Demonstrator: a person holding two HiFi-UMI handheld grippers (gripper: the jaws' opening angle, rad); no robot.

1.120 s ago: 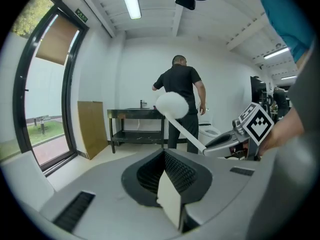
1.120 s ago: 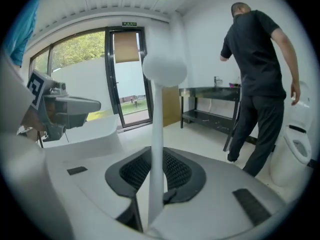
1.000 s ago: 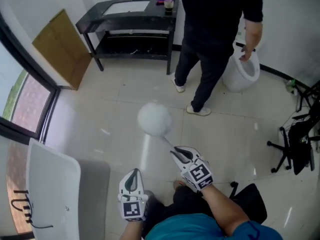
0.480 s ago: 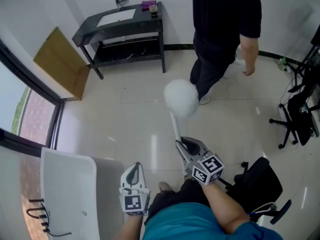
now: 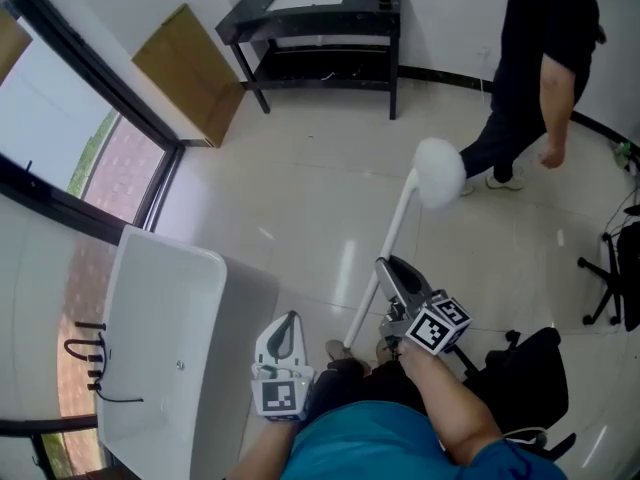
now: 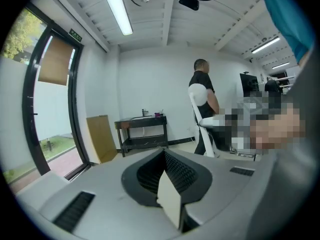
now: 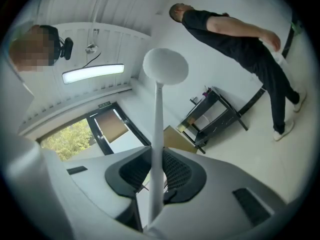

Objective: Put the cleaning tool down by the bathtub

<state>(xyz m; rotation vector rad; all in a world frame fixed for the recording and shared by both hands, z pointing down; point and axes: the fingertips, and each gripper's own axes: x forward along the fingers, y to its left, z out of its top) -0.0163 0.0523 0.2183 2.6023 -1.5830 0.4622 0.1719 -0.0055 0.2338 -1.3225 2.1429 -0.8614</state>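
The cleaning tool is a long white handle (image 5: 387,243) ending in a round white head (image 5: 438,171). My right gripper (image 5: 398,280) is shut on the handle low down and holds it slanted above the floor, head away from me. In the right gripper view the handle (image 7: 157,144) runs up between the jaws of that gripper (image 7: 156,184) to the head (image 7: 165,66). The white bathtub (image 5: 130,368) stands at the lower left. Between the tub and the tool, my left gripper (image 5: 286,340) is shut and empty. Its own view shows the left gripper (image 6: 166,176) closed, with the tool's head (image 6: 198,94) beyond it.
A black table (image 5: 320,20) stands at the far wall, with a cardboard panel (image 5: 190,73) leaning beside it. A person in black (image 5: 545,68) walks at the upper right. Black chairs (image 5: 612,288) stand at the right edge. A dark-framed window (image 5: 90,88) runs along the left.
The view has swung left, bringing more of the bathtub in. The tool's head has moved up and to the right. The person has walked off to the right.
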